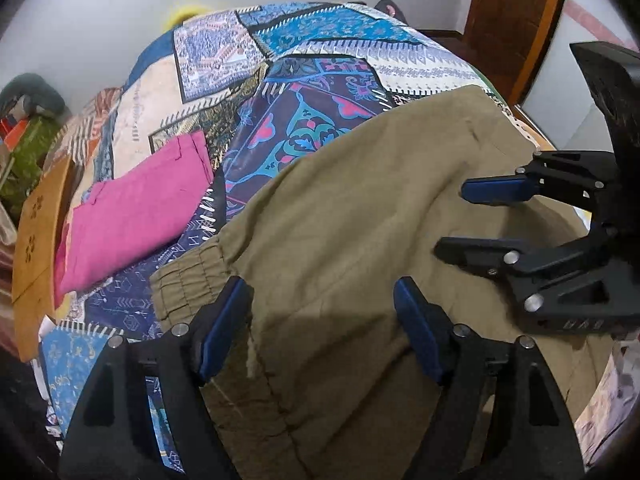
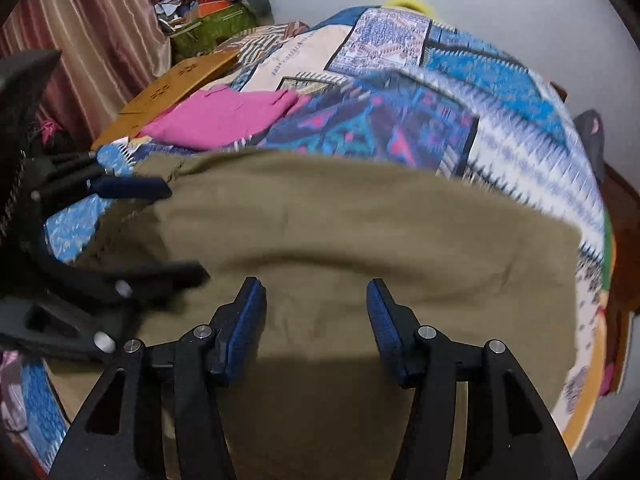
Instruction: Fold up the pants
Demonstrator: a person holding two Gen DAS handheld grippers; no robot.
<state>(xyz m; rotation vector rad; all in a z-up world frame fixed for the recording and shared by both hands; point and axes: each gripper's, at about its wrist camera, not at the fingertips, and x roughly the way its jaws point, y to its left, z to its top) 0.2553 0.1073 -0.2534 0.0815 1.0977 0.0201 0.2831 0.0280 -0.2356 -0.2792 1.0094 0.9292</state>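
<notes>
Olive-khaki pants lie spread on a patchwork bedspread, elastic waistband toward the left. My left gripper is open and empty, hovering over the pants near the waistband. My right gripper shows at the right of the left wrist view, open, above the pants. In the right wrist view the pants fill the middle and my right gripper is open over them. The left gripper shows at the left there, open.
A folded pink garment lies on the bed left of the pants, also in the right wrist view. A tan board sits at the bed's left edge. A wooden door stands at the far right. Clutter lies by the curtain.
</notes>
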